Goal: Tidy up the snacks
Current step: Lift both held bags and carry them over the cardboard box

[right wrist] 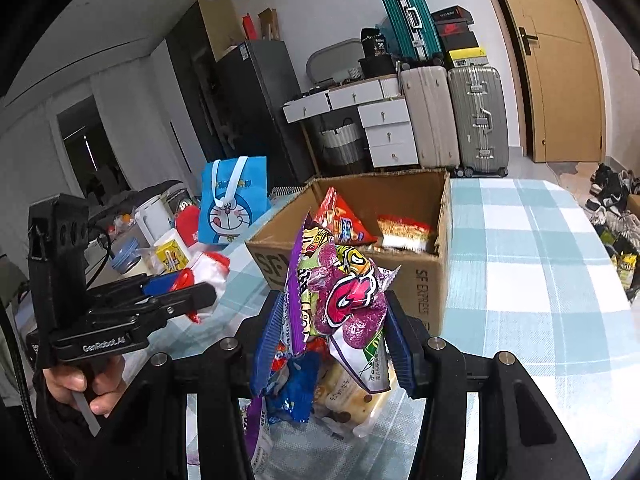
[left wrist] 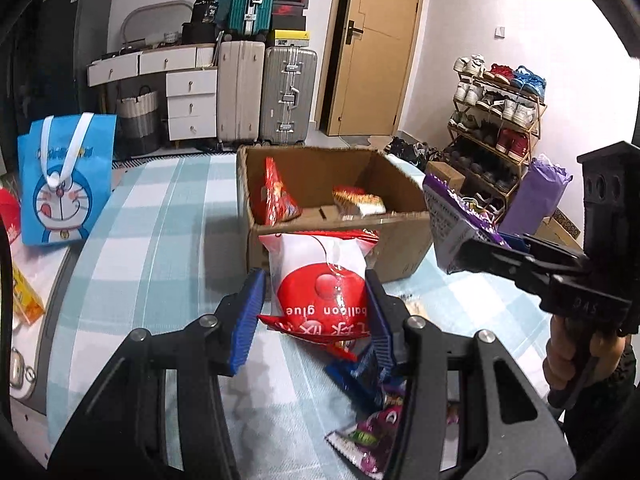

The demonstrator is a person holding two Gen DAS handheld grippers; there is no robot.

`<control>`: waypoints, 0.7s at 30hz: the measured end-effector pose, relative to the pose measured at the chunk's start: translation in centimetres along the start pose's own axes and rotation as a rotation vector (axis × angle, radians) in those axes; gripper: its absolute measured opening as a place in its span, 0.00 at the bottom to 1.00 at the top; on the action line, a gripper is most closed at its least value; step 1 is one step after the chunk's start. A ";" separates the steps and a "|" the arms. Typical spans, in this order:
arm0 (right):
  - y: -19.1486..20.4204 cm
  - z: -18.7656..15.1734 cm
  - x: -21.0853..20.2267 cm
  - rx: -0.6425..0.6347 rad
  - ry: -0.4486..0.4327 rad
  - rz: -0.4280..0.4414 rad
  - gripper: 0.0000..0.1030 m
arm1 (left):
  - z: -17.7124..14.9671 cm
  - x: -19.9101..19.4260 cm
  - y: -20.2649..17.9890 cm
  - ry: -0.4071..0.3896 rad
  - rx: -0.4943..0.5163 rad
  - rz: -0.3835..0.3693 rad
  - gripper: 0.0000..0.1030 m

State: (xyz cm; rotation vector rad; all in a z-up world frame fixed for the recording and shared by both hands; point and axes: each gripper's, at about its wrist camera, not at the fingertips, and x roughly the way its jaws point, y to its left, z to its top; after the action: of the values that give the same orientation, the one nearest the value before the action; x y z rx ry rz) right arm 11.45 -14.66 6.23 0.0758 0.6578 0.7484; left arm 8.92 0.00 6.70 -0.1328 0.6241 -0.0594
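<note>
The left gripper (left wrist: 316, 300) pinches a shiny white and red bag (left wrist: 320, 280) between its blue ridged fingers (left wrist: 250, 312). The bag reads "balloon glue", upside down. Just past it sits a brown cardboard box (left wrist: 400, 240), open on top. In the box a red snack bag (left wrist: 276, 196) leans on the wall and a crinkly red and gold pack (left wrist: 358, 200) lies flat.

The right gripper (right wrist: 330, 332) squeezes a shiny purple snack bag (right wrist: 344, 300) with cartoon art. The box (right wrist: 428, 280) is right ahead of it.

Only the right view shows the print "SF EXPRESS" on the box side and "GenRobot.AI" on the other tool. Below the purple bag lie a blue pack (right wrist: 294, 396) and a clear pack of cookies (right wrist: 352, 404).

Everything rests on a soft blue and white checked cloth (right wrist: 520, 260). To the left stands a blue Doraemon tote bag (left wrist: 64, 184).
</note>
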 end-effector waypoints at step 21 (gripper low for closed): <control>-1.2 5.7 1.2 -0.001 -0.045 -0.009 0.48 | 7.6 4.2 0.0 -0.042 -0.014 0.032 0.45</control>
State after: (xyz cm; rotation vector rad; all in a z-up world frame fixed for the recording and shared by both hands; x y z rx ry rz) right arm 16.09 -13.85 9.83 0.0886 0.6146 0.7359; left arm 16.78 0.37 10.38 -0.1371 0.5849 -0.0218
